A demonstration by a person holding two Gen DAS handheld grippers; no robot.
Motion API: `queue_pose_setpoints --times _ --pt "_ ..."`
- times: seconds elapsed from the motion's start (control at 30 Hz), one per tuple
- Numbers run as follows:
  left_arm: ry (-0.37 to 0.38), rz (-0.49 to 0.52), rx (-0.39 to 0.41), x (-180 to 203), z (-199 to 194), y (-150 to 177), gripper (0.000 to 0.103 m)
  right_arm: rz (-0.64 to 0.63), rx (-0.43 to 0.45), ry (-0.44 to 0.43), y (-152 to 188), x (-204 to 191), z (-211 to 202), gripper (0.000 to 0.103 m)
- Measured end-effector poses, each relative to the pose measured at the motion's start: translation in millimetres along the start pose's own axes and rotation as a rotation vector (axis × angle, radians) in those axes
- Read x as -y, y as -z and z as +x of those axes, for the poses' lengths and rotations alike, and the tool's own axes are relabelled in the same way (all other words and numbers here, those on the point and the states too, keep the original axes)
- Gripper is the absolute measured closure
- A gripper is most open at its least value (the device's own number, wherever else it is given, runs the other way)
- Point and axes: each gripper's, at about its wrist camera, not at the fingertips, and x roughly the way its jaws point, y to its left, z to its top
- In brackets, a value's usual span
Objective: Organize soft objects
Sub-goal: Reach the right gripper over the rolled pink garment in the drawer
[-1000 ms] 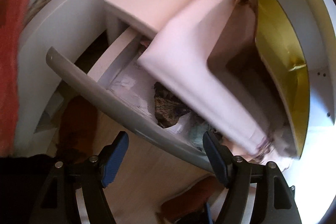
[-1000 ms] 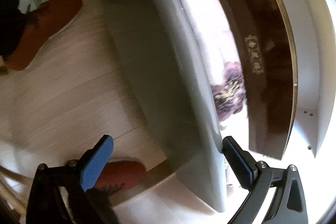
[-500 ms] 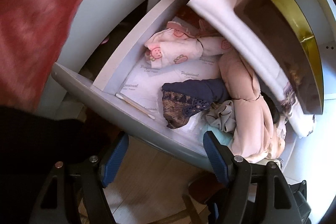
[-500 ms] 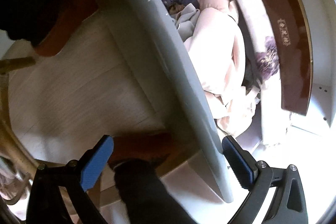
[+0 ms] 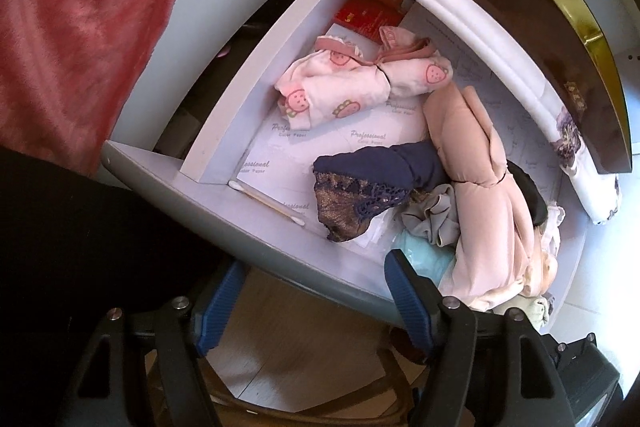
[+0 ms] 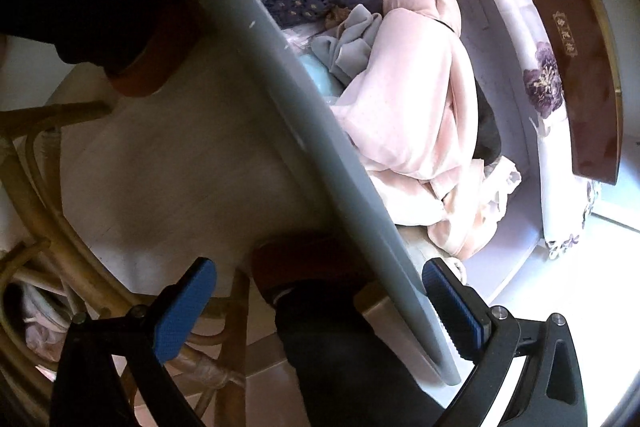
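A grey drawer point(image 5: 224, 195) stood pulled out beside a red blanket point(image 5: 80, 19), so the clothes lay reachable. The left gripper point(image 5: 310, 301) and the right gripper point(image 6: 320, 301) hung wide, holding nothing, at its front edge. Inside, from left: a strawberry-print bundle point(image 5: 340, 87), a navy lace garment point(image 5: 368, 183), a crumpled peach roll point(image 5: 484, 195).

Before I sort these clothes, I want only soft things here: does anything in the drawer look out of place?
Yes: a cotton swab lies loose on the paper liner by the drawer front, and a red booklet sits at the back.
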Motion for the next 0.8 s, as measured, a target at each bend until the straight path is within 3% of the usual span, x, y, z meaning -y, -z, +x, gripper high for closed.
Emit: queue_pose_setpoints --times 0.33,0.53,0.67,0.8 --pt "0.015 0.040 0.016 14 -24 -13 0.031 0.041 0.005 -0.037 -3 0 -8 0.000" --pt "0.031 0.100 0.087 27 -44 -17 0.031 0.077 0.015 -0.058 2 5 -6 0.000" --pt "0.036 0.136 0.118 29 -50 -20 0.031 0.127 0.025 -0.098 0 15 -11 0.000" --pt "0.022 0.186 0.126 31 -55 -19 0.031 0.243 0.040 -0.190 12 40 -13 0.000"
